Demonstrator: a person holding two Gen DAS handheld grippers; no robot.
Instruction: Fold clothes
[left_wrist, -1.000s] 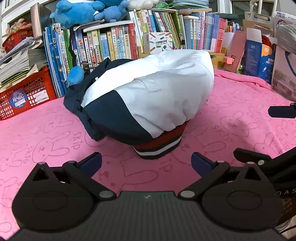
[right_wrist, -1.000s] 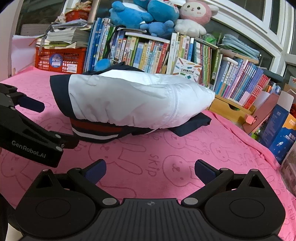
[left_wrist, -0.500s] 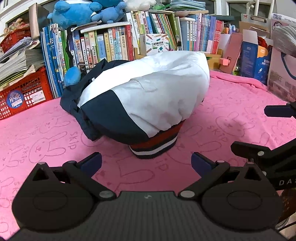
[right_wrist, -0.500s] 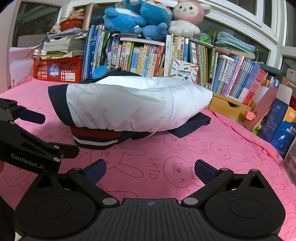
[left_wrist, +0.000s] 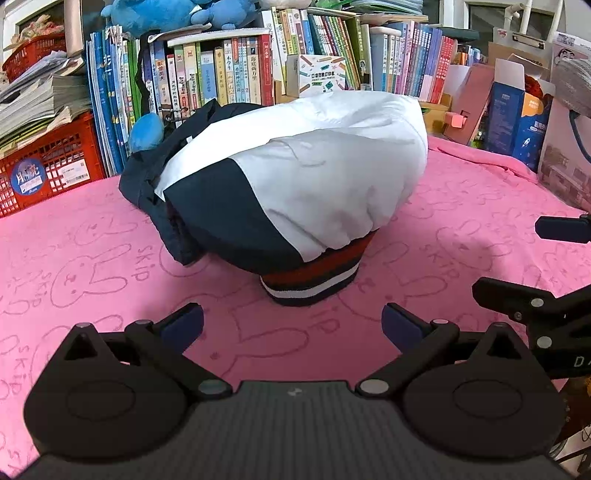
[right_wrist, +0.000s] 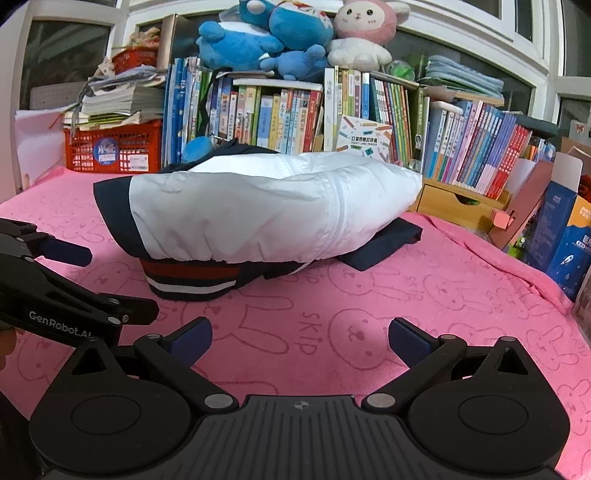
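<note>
A puffy white and navy jacket (left_wrist: 295, 192) lies folded in a mound on the pink rabbit-print cloth (left_wrist: 92, 266), its red, white and navy striped hem (left_wrist: 314, 277) facing me. My left gripper (left_wrist: 291, 326) hovers open a short way in front of that hem, holding nothing. In the right wrist view the same jacket (right_wrist: 258, 214) sits ahead and to the left, with a navy part (right_wrist: 384, 243) sticking out at its right. My right gripper (right_wrist: 299, 338) is open and empty over the cloth (right_wrist: 424, 295). Each gripper shows at the edge of the other's view.
Rows of upright books (right_wrist: 288, 114) line the back, with plush toys (right_wrist: 295, 33) on top. A red crate (left_wrist: 44, 162) under paper stacks stands at the back left. Cardboard and blue boxes (left_wrist: 517, 114) crowd the right edge, beside a wooden drawer (right_wrist: 458, 201).
Both grippers have drifted slightly back and up from the jacket, which stays where it was. Both remain open.
</note>
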